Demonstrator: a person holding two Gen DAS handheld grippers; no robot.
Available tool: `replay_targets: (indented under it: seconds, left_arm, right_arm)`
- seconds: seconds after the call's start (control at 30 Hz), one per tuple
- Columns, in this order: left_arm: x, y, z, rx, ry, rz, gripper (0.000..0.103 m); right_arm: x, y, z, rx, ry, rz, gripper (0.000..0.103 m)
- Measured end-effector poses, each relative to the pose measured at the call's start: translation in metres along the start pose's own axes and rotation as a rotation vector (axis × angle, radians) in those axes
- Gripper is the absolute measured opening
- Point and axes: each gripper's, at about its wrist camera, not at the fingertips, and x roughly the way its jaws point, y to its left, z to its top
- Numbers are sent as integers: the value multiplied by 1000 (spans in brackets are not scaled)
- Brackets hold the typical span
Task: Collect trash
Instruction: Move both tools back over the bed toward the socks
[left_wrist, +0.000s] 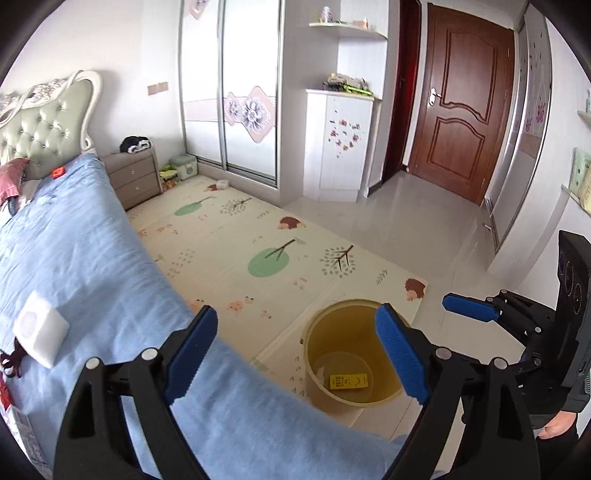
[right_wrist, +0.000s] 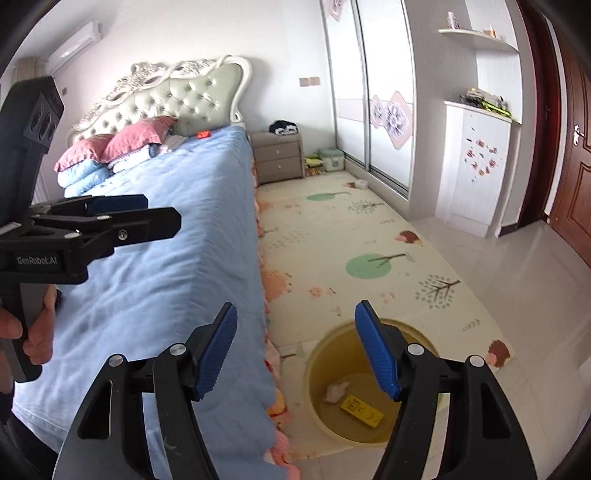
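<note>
We hold the left gripper (left_wrist: 299, 354) with its blue-padded fingers (left_wrist: 190, 354) spread wide and nothing between them. Through that gap we see the near corner of the blue bedspread (left_wrist: 92, 258) on the left and, on the right, the yellow bin (left_wrist: 314, 365) standing on the floor at the near edge of the patterned play mat (left_wrist: 229, 236). The right finger crosses in front of the bin's rim; the bin sits well below the fingertips. Inside on its bottom lies a yellow packet (left_wrist: 349, 381).

On the bed, left of the left gripper's fingers and apart from them, lies a white box (left_wrist: 40, 330); a small red item (left_wrist: 58, 172) lies far up the bed near the headboard (left_wrist: 44, 122).

The right gripper (right_wrist: 297, 354) is likewise wide open and empty. From its wrist view the bin (right_wrist: 317, 384) lies under and just beyond the right finger, holding the yellow packet (right_wrist: 362, 410) and a crumpled pale scrap (right_wrist: 335, 391) beside it. The left gripper (right_wrist: 110, 218) shows at the far left over the bed, seen side-on.

A nightstand (left_wrist: 135, 177) and a brown door (left_wrist: 461, 103) stand in the far part of the room.
</note>
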Motion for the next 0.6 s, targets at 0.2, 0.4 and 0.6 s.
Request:
replay_targets:
  seconds: [0.2, 0.4, 0.6]
  left_arm:
    - [-100, 60, -35, -70, -137, 185, 94]
    - [-189, 109, -77, -123, -213, 406, 99]
    - [-246, 159, -122, -236, -230, 489, 99]
  right_arm:
    - [-18, 85, 14, -69, -114, 156, 75]
    - [-25, 162, 17, -109, -198, 316, 95]
    - [-22, 230, 16, -165, -194, 425, 95]
